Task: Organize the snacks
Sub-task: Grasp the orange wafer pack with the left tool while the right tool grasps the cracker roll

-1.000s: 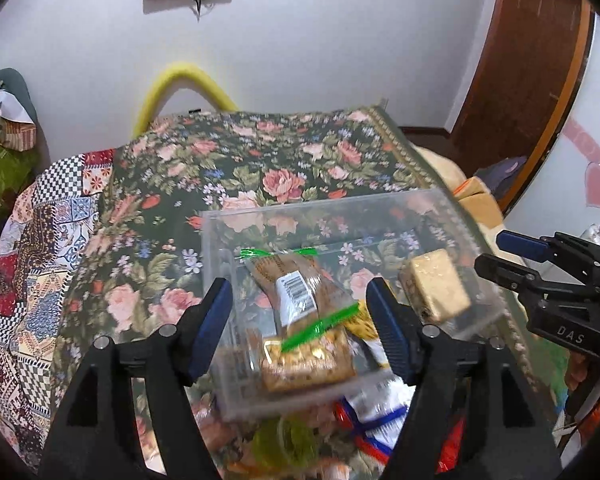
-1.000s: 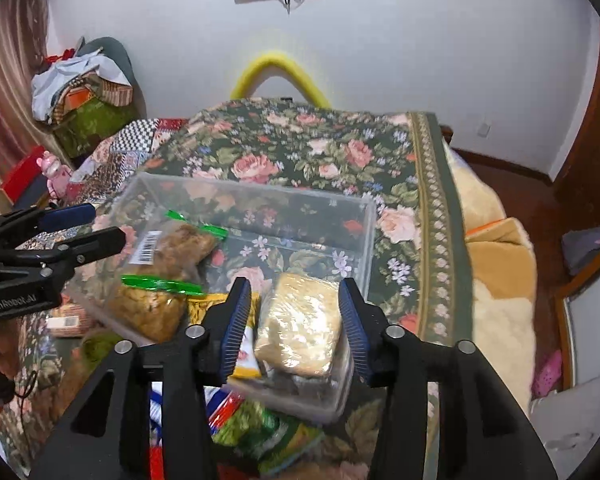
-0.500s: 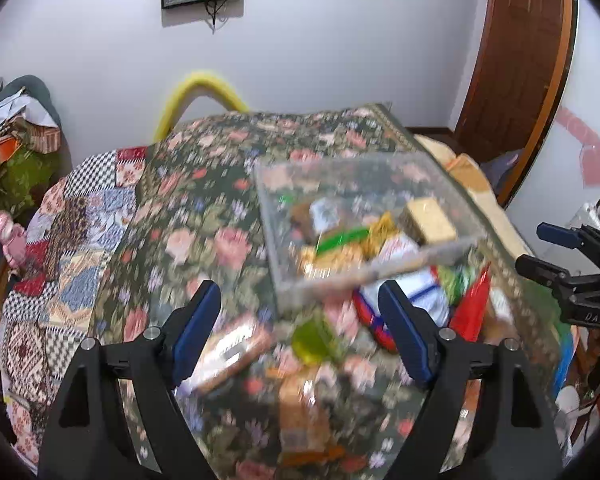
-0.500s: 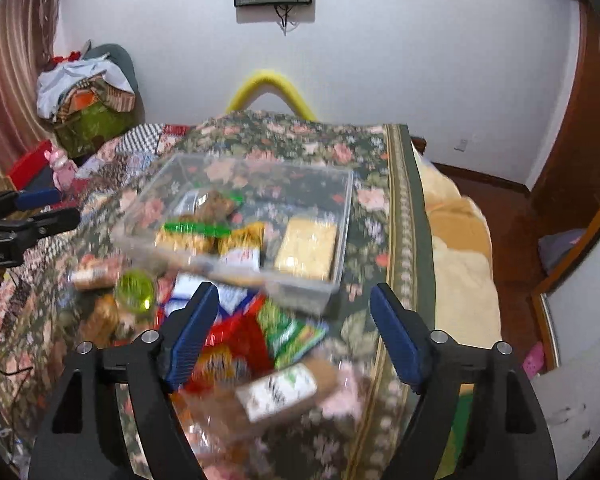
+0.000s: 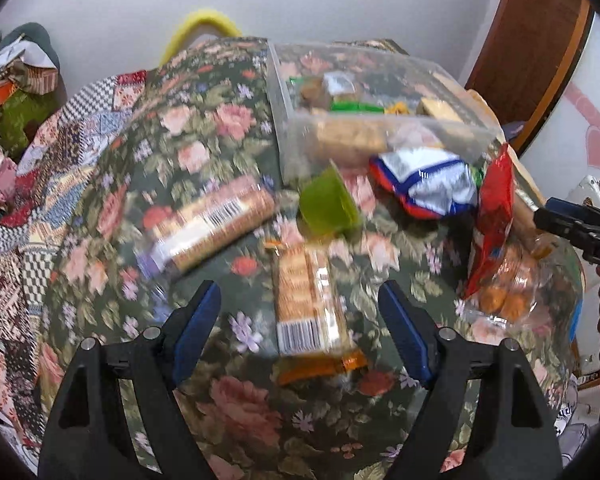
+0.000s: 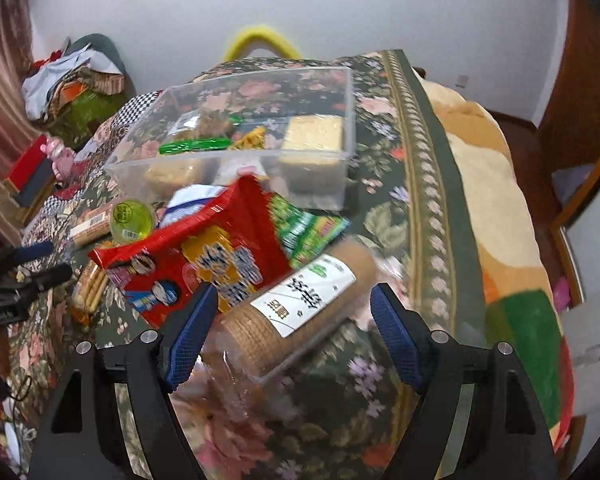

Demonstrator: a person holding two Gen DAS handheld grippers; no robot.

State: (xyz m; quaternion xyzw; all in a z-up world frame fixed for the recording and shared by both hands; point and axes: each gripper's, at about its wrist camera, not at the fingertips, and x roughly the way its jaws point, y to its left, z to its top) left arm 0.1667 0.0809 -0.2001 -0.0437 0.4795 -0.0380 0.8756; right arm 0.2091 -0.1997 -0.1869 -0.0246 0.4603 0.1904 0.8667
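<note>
A clear plastic box (image 5: 288, 128) (image 6: 332, 184) with several snack packs inside sits on the floral cloth. Loose snacks lie in front of it. My left gripper (image 5: 300, 328) is open, its fingers either side of a clear-wrapped biscuit pack (image 5: 304, 300). A longer biscuit pack (image 5: 212, 224), a green jelly cup (image 5: 328, 204) (image 6: 133, 219) and a white-blue bag (image 5: 428, 184) lie beyond. My right gripper (image 6: 290, 330) is open around a round biscuit roll with a white label (image 6: 296, 300). A red snack bag (image 6: 196, 256) and a green pack (image 6: 308, 228) lie next to it.
A clear bag of orange pieces (image 5: 508, 284) lies at the right. The cloth's bordered edge (image 6: 428, 168) runs beside a tan blanket (image 6: 496, 208). A clothes pile (image 6: 72, 88) and a yellow hoop (image 6: 260, 38) stand at the back. A wooden door (image 5: 532, 40) is far right.
Both grippers have pulled back from the box toward the near side and lowered over the loose snacks. The yellow pack the right gripper straddled now lies in the box.
</note>
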